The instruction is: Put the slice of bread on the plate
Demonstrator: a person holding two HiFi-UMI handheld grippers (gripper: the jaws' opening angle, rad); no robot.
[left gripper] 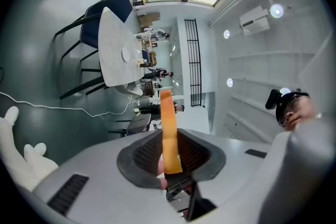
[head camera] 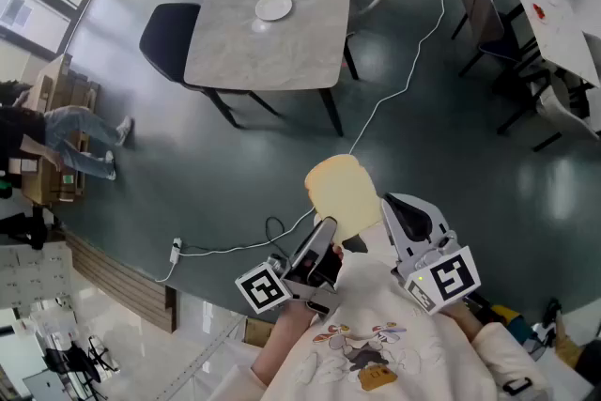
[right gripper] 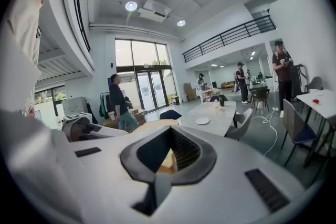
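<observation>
Head view shows the slice of bread [head camera: 344, 192] held in the air over the floor [head camera: 441, 136], well apart from the white plate [head camera: 273, 7], which sits about midway along the pale tabletop [head camera: 282, 56]. The left tongs [head camera: 322, 249] pinch the slice by its lower edge, and in the left gripper view it stands edge-on between the two pads. The right tongs [head camera: 402, 213] are spread and clamp nothing, just beside the slice's right edge, and the right gripper view shows bread through their gap.
</observation>
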